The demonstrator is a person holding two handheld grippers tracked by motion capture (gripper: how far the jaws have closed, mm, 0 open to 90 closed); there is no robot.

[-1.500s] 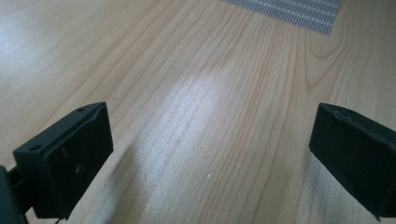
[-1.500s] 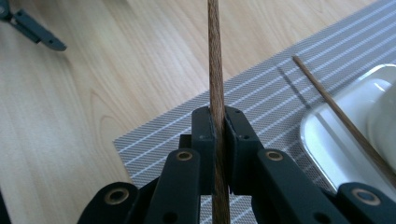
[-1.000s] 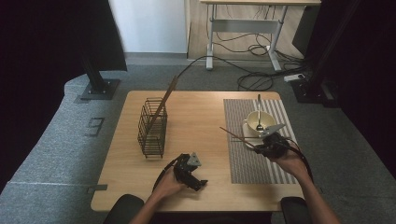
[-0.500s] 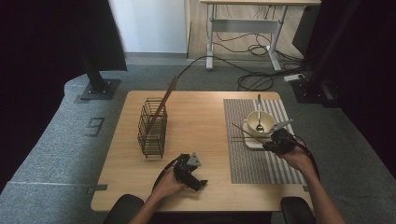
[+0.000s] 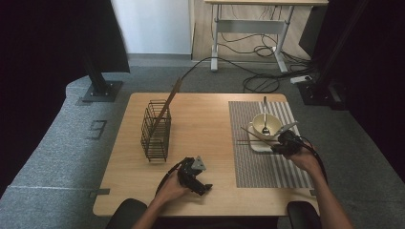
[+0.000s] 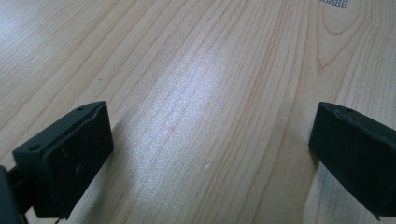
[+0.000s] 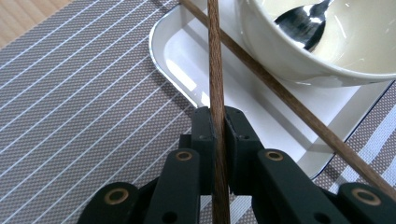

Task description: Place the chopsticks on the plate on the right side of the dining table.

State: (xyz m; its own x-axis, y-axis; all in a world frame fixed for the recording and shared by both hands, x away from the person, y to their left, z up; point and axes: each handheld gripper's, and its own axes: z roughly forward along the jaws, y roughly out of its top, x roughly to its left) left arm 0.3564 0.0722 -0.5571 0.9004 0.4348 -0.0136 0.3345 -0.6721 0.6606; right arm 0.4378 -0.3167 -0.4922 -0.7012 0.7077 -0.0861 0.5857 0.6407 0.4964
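Across the room's grey floor stands the wooden table (image 5: 205, 124), bearing everything else. On its right half lies a striped mat (image 5: 267, 157), and on the left half stands a black wire basket (image 5: 156, 130) with a long wooden stick (image 5: 168, 102) leaning out of it. At the mat's far end sits a white tray (image 5: 260, 144) carrying a cream bowl (image 5: 264, 125), a metal spoon (image 5: 265, 119) resting inside it.

Both forearms come in from the near edge. The left hand (image 5: 169, 188) rests low on the bare wood near the front, its left claw (image 5: 198, 183) pointing toward the mat with jaws wide apart and nothing between them; the left gripper view shows plain wood grain between the two pads. The right forearm reaches forward over the mat, and the right hand (image 5: 305, 160) holds the right claw (image 5: 277, 148) just beside the tray, aimed left. Its jaws are clamped on one chopstick (image 7: 215, 84), which runs forward over the tray's corner. A second chopstick (image 7: 280, 93) lies slantwise across the tray beside the bowl, crossing under the gripped one.
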